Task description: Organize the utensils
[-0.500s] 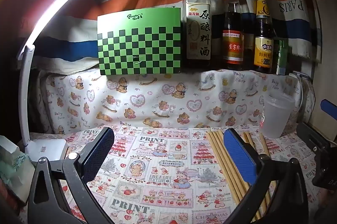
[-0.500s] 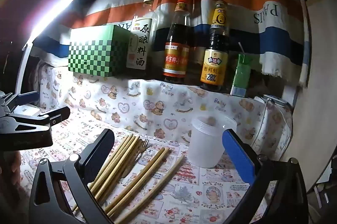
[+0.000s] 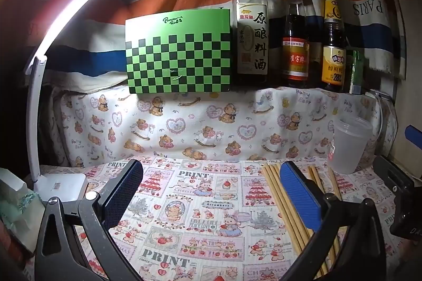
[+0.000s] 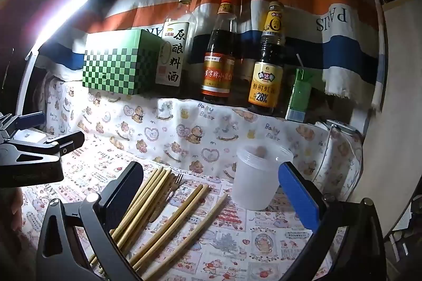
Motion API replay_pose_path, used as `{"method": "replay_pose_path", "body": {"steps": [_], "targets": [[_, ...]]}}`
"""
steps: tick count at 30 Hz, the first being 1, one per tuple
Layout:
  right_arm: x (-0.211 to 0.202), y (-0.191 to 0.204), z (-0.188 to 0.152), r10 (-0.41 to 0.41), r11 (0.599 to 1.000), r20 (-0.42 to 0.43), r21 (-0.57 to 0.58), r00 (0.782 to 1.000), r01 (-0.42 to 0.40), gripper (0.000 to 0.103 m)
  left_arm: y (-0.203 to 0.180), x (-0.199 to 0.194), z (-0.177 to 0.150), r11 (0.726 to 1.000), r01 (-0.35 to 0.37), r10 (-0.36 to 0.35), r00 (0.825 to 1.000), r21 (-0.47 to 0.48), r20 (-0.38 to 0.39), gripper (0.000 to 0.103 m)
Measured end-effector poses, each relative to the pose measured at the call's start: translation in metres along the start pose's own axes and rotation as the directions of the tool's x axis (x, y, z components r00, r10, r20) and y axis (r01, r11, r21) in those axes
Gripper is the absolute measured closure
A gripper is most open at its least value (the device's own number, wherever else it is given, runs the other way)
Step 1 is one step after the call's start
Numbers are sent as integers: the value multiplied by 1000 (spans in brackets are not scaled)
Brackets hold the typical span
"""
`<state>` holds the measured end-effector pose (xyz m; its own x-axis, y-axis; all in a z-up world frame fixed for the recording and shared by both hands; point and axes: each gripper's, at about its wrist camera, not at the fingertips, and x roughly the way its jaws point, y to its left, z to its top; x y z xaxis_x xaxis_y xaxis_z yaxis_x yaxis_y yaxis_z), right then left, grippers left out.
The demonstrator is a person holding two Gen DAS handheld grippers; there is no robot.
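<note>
Several bamboo chopsticks [image 4: 168,212] lie loose on the printed cloth, with a small metal fork [image 4: 176,183] among them. A frosted plastic cup [image 4: 257,175] stands upright just right of them. My right gripper [image 4: 211,175] hovers wide open above the chopsticks, nothing between its fingers. In the left wrist view the chopsticks [image 3: 284,204] lie at the lower right, partly behind the blue finger, and the cup [image 3: 349,145] stands at the far right. My left gripper [image 3: 211,175] is open over bare cloth, left of the chopsticks. The left gripper's body [image 4: 31,149] shows at the right wrist view's left edge.
A raised ledge at the back carries a green checkered box [image 3: 179,51], three sauce bottles [image 3: 295,33] and a green carton [image 4: 300,96]. A white desk lamp [image 3: 60,188] stands at the left, a tissue pack [image 3: 15,212] beside it. A wooden panel [image 4: 395,122] bounds the right.
</note>
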<state>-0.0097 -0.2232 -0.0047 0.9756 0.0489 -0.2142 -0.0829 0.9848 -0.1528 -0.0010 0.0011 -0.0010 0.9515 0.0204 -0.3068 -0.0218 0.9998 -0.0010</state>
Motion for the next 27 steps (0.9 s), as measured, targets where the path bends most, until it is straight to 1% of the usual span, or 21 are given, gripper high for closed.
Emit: {"method": "replay_pose_path", "body": {"steps": [10,17,22,27], "targets": [[5,-4,-2,15,1000,-18,24,1000,-15,0,0,0,1,1000,3,-3,1000,1,-4,0],[8,-7,-3,11,999,-37,44,999,-9,0,0,1,0,1000,4,-4,1000,-1,-11,0],[9,-7,-3,17,999,-42,43,999,-15,0,1,4,0,1000,3,-3,1000,-7,-24,0],[9,-4,-3,21,999,-43,31,999,-20,0,-1,4,0,1000,-1,1,1000,0,-18,0]]}}
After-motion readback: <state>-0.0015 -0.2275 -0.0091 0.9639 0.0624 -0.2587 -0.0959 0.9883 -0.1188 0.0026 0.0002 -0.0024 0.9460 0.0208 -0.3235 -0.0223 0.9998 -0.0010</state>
